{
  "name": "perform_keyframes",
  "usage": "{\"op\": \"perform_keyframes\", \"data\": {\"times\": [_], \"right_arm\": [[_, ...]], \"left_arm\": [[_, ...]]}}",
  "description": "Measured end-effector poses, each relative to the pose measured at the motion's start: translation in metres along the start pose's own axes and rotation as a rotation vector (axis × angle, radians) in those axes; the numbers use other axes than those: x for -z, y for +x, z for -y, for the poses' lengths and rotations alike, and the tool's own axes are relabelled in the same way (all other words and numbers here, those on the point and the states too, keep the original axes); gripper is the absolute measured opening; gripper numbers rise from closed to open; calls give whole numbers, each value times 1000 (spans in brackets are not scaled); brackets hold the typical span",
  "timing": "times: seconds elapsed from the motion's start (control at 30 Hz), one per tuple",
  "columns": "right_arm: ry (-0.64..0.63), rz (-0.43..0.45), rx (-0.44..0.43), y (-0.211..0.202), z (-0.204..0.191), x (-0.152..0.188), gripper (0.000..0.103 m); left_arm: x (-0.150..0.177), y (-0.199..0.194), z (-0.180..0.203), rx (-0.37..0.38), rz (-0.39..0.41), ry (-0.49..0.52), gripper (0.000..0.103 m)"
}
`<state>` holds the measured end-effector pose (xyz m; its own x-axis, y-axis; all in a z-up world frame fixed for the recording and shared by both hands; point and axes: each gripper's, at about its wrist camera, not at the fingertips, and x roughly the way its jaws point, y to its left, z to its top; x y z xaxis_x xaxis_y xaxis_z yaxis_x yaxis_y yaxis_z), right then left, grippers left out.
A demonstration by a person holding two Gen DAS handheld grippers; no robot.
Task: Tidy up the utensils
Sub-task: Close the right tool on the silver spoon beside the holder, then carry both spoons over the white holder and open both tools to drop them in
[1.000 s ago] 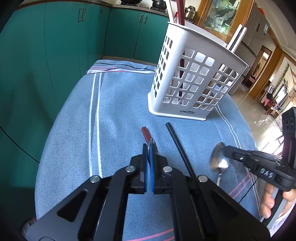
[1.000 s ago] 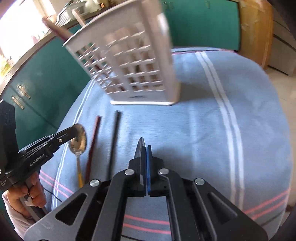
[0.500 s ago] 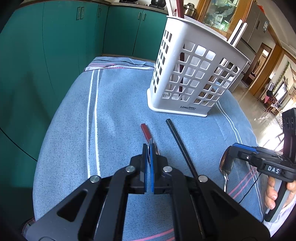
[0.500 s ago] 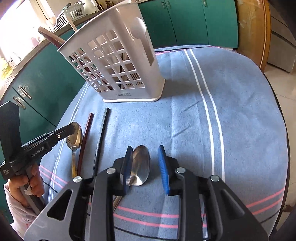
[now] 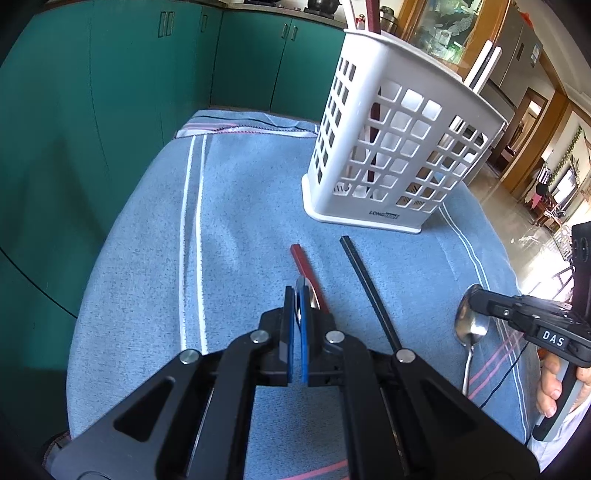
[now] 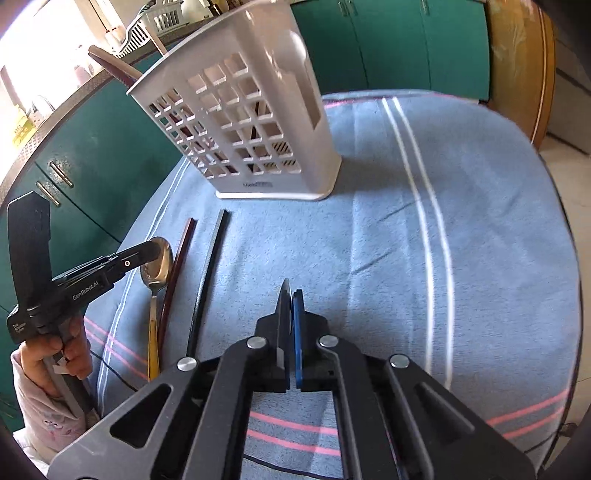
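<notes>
Gripping a spoon (image 6: pixel 283 314) edge-on, the right tool (image 6: pixel 290 306) is clamped; the left tool (image 5: pixel 298 299) pinches another spoon (image 6: pixel 157 266) near the white basket (image 5: pixel 395 147).

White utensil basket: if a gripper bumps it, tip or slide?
Likely light: thin latticed plastic basket. Tall over a small base, with chopsticks leaning out the top, so a high bump may tip it. The cloth probably resists sliding.

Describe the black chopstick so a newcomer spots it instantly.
Find the white basket on the blue cloth. In front of it lie two sticks side by side; the black chopstick is the longer one, right of the red chopstick.
</notes>
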<state>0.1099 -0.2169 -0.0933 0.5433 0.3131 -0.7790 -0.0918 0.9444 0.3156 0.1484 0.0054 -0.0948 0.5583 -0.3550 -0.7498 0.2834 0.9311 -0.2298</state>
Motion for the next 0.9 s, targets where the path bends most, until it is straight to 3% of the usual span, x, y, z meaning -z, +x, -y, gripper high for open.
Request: {"op": "perform_keyframes", "data": {"times": [0.4, 0.57, 0.9], "right_arm": [[-85, 206, 206, -62, -22, -12, 2], [-113, 181, 276, -52, -29, -17, 2], [-103, 230, 296, -58, -31, -19, 2]], "left_arm": [[-13, -50, 4, -102, 176, 12, 2], [-19, -67, 13, -150, 238, 48, 2], [-27, -81, 19, -161, 272, 52, 2]]}}
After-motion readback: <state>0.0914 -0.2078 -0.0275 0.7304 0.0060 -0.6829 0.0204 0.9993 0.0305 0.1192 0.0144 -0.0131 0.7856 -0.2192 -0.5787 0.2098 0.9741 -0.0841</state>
